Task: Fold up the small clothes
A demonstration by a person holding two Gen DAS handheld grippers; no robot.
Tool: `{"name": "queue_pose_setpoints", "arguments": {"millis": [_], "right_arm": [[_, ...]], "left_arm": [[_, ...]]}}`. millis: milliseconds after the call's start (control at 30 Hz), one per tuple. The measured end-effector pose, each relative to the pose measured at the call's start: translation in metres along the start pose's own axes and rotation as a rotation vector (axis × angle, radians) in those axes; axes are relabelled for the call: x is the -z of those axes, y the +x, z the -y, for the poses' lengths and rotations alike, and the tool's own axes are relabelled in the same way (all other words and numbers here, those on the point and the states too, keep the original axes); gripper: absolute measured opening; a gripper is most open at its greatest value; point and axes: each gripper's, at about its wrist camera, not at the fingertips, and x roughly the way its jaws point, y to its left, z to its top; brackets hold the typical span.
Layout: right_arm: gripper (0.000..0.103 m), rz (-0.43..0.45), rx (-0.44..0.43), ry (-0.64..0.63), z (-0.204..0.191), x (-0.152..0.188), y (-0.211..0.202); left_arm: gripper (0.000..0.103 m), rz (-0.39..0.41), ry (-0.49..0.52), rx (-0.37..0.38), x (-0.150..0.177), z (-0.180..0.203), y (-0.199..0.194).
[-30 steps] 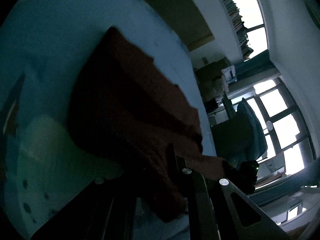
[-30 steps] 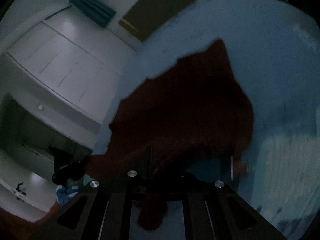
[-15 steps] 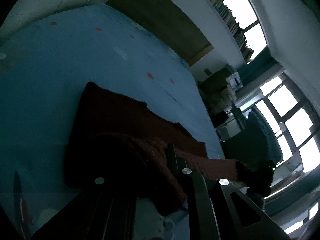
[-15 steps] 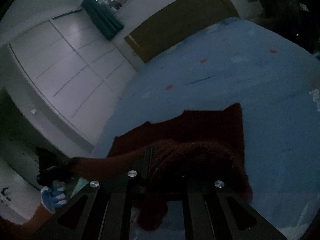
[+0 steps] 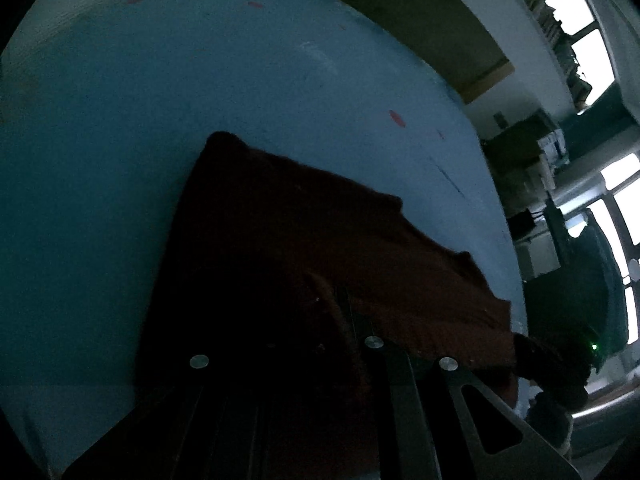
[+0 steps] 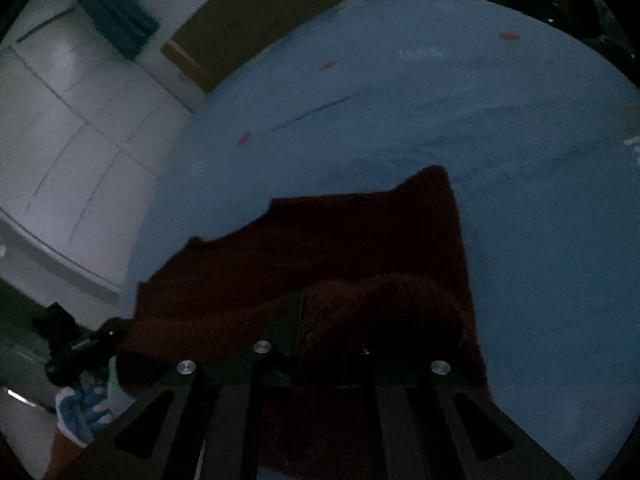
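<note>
1. Left gripper: jaws together, clamped on a bunched edge of the dark red cloth. Pointing steeply down toward the blue bed.
2. Right gripper: jaws likewise together, pinching the same cloth at a rolled-up hem.
3. Cloth lying flat on the bed near its close edge, well away from the far edge, with the gripped edge lifted above the rest.
4. Compared with a second ago: cloth then hanging and filling both views, now mostly laid out with more bed showing around it. Both grips unchanged, no release.
5. Likely meaning: held edge being carried over the flat part to make a fold; fold not yet laid down or released.
6. Left view only: windows, the right gripper with a green light, a far corner of the cloth pointing up the bed.
7. Right view only: white cupboards, a blue-gloved hand on the left gripper, the thick roll of fabric by the jaws.
</note>
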Motion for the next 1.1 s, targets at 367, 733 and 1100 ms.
{"name": "queue_pose_setpoints", "arguments": {"millis": [367, 733, 1100], "right_arm": [[0.02, -0.011, -0.004, 0.095, 0.016, -0.01, 0.01], [0.056, 0.074, 0.051, 0.087, 0.017, -0.029, -0.012], [0.058, 0.122, 0.197, -0.226, -0.041, -0.01, -0.006]], "left_arm": [[0.039, -0.002, -0.084, 0.041, -0.012, -0.007, 0.006], [0.052, 0.077, -0.032, -0.035, -0.021, -0.008, -0.022], [0.054, 0.149, 0.219, -0.249, 0.02, 0.044, 0.008]]}}
